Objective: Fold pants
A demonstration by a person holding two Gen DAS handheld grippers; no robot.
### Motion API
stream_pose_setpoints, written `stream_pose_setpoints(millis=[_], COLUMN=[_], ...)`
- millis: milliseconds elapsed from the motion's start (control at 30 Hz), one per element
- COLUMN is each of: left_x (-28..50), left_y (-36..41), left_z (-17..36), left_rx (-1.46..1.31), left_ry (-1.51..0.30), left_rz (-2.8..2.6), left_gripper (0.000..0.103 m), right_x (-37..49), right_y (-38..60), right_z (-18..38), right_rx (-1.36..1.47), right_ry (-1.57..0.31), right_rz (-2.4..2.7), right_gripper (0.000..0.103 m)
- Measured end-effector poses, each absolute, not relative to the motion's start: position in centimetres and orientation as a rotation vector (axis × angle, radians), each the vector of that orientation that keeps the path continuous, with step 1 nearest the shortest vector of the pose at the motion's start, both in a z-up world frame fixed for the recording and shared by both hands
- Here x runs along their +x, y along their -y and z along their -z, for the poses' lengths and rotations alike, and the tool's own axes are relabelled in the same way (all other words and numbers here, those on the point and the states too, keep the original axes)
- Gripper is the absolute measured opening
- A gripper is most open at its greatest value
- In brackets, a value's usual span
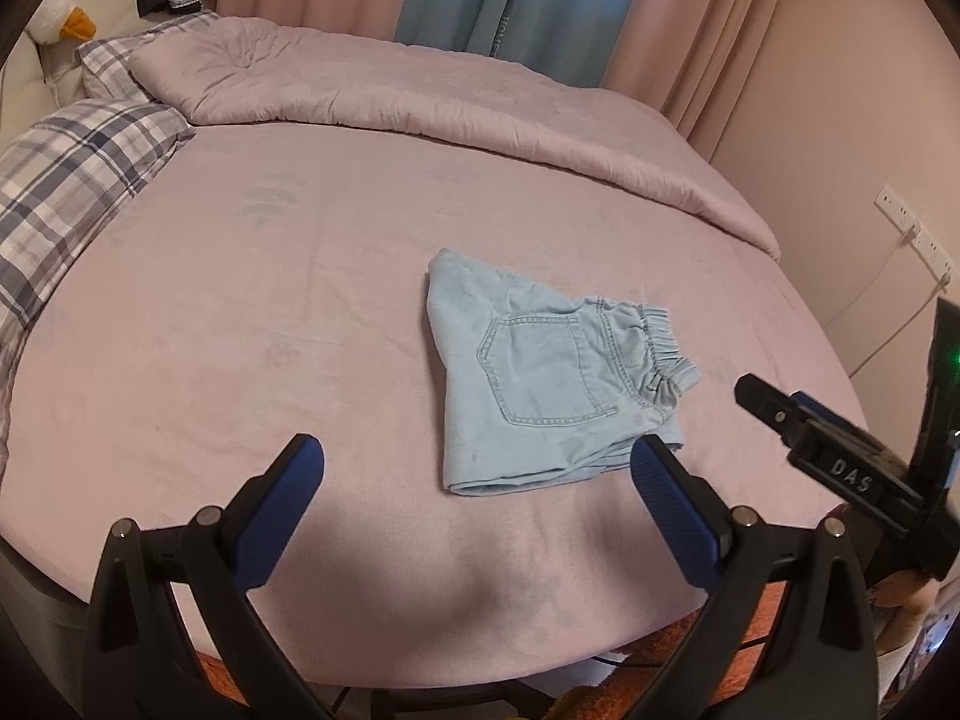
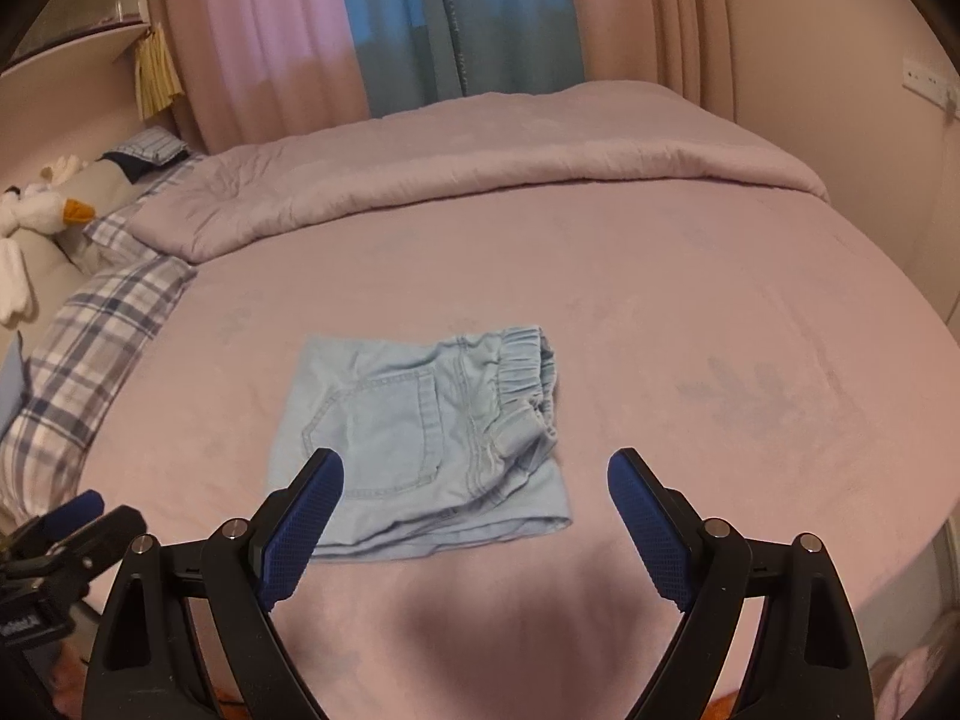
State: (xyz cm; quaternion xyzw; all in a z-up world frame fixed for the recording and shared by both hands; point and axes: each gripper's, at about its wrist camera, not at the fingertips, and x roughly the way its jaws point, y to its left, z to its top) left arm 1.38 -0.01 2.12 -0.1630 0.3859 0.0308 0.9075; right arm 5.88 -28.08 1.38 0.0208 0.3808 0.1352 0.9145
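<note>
Light blue denim pants (image 1: 540, 384) lie folded into a small rectangle on the pink bed sheet (image 1: 300, 330), back pocket up and elastic waistband to the right. They also show in the right wrist view (image 2: 414, 444). My left gripper (image 1: 480, 468) is open and empty, held above the bed just short of the pants' near edge. My right gripper (image 2: 474, 480) is open and empty above the same near edge. The right gripper's body shows at the right of the left wrist view (image 1: 840, 456). The left gripper shows at the lower left of the right wrist view (image 2: 54, 540).
A folded pink duvet (image 1: 450, 96) lies across the far side of the bed. Plaid pillows (image 1: 66, 192) and a plush duck (image 1: 66, 18) are at the left. Curtains (image 2: 390, 24) hang behind. A wall with sockets (image 1: 912, 228) is at the right.
</note>
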Motion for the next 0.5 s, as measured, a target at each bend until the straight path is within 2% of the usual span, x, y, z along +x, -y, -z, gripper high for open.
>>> stream_pose_setpoints(millis=[500], left_x=[1.5], left_y=[1.5], left_z=[-1.8], left_rx=[-0.297], left_ry=[-0.817], left_rz=[-0.03], left_gripper=[0.102], right_x=[5.6], right_y=[28.3], right_z=[-1.2], right_rx=[0.039], right_ry=[-0.787], right_rz=[-0.257], right_gripper=[0.09])
